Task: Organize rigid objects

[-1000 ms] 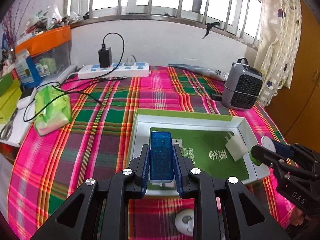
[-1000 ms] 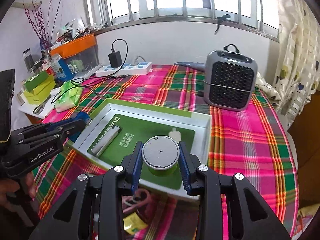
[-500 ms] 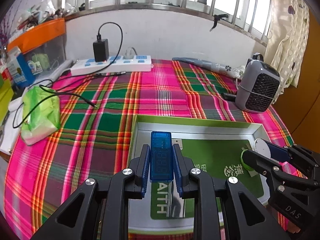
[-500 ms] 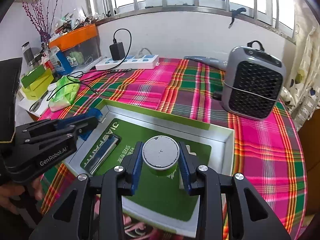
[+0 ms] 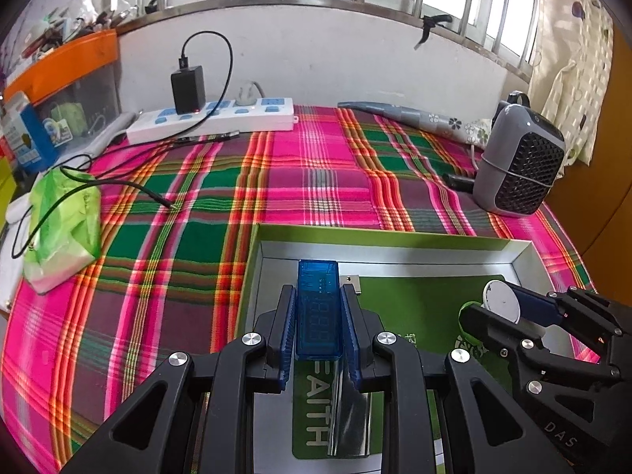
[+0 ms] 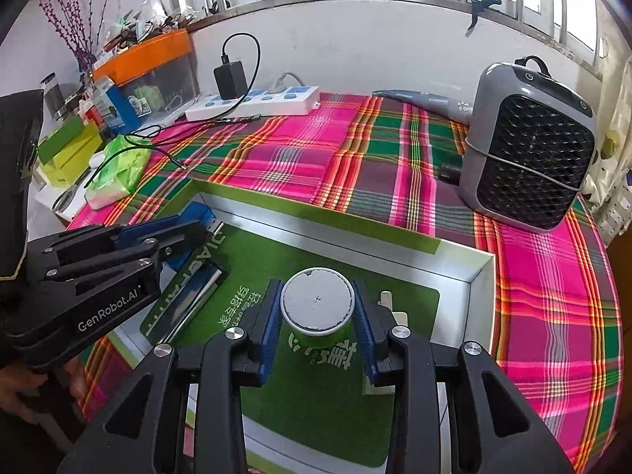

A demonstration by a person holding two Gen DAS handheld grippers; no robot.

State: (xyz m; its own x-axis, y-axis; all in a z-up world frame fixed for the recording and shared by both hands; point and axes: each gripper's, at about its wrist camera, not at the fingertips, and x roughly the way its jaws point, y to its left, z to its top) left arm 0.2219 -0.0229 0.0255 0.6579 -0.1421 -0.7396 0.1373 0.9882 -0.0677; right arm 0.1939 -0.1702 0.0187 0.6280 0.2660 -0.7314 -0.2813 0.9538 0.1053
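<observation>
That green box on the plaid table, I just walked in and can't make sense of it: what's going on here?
A person is sorting small items into the shallow green box with two handheld grippers. The left gripper is clamped on a blue USB meter, held over the box's left end. The right gripper grips a small round green container with a grey lid over the box's middle. Neither item has been released yet.

Black claw [image 5: 318, 316], blue pads, silver screws
</observation>
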